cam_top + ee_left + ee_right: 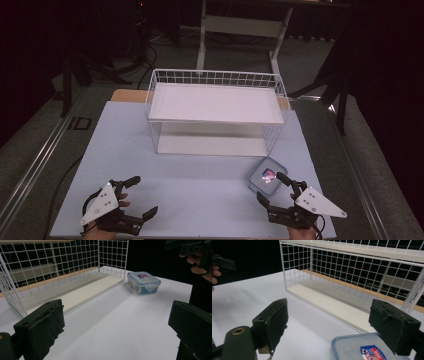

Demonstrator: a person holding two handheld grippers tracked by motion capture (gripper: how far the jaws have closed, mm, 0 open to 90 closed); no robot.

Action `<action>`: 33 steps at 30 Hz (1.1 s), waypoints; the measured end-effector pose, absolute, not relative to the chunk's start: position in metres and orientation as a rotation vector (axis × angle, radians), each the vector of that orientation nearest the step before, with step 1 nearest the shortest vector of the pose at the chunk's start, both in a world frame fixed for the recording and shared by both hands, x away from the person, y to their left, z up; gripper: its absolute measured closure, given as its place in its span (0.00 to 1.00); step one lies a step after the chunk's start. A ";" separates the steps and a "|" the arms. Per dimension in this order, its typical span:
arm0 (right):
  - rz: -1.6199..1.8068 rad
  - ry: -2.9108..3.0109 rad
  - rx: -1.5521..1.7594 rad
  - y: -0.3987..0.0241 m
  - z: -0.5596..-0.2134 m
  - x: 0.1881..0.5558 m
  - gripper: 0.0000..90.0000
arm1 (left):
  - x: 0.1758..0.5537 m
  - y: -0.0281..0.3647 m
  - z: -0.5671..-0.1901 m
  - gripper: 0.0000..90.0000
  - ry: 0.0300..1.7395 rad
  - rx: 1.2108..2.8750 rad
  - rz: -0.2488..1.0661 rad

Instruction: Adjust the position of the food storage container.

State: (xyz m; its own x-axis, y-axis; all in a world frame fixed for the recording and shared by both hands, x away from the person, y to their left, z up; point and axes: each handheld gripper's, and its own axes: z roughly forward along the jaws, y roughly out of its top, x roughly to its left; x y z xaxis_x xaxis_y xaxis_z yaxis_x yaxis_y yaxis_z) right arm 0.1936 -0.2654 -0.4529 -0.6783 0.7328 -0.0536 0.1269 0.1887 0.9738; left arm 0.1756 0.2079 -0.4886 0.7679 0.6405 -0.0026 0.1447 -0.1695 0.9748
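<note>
Sitting on the desk (200,175) just off the front right corner of the wire rack (216,112), the small lidded container (267,176) is what I'm going for. It lies directly ahead of my right gripper (272,189), almost under its spread, empty fingers (274,321), while my left gripper (142,197), equally released, hangs well apart across the desk. I can't tell a clear long axis; the box looks nearly square. Right hand is plainly nearer.

White wire rack (216,107), blue-rimmed clear box (267,177) (red-blue label), black fingers (274,322)
</note>
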 end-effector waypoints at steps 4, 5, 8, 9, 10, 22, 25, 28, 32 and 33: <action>1.566 1.941 0.796 -0.264 -0.446 0.191 0.15 | 0.175 0.207 -0.488 0.01 0.619 1.717 0.504; 1.566 1.941 0.796 -0.264 -0.446 0.191 0.15 | 0.175 0.207 -0.488 0.01 0.619 1.717 0.508; 1.576 1.950 0.776 -0.262 -0.441 0.190 0.15 | 0.175 0.207 -0.488 0.01 0.620 1.719 0.512; 1.590 1.953 0.760 -0.261 -0.438 0.189 0.14 | 0.174 0.207 -0.488 0.01 0.617 1.719 0.512; 1.609 1.956 0.751 -0.261 -0.433 0.188 0.14 | 0.174 0.207 -0.487 0.01 0.617 1.720 0.516; 1.601 1.996 0.740 -0.259 -0.419 0.198 0.15 | 0.175 0.209 -0.488 0.01 0.622 1.719 0.513; 1.653 2.001 0.761 -0.263 -0.413 0.209 0.15 | 0.175 0.209 -0.488 0.01 0.621 1.722 0.515; 1.622 1.981 0.798 -0.265 -0.410 0.217 0.14 | 0.175 0.208 -0.488 0.01 0.618 1.725 0.514; 1.642 1.968 0.830 -0.274 -0.410 0.232 0.15 | 0.175 0.208 -0.489 0.01 0.622 1.727 0.512; 1.642 1.968 0.830 -0.274 -0.410 0.232 0.15 | 0.175 0.208 -0.489 0.01 0.622 1.727 0.512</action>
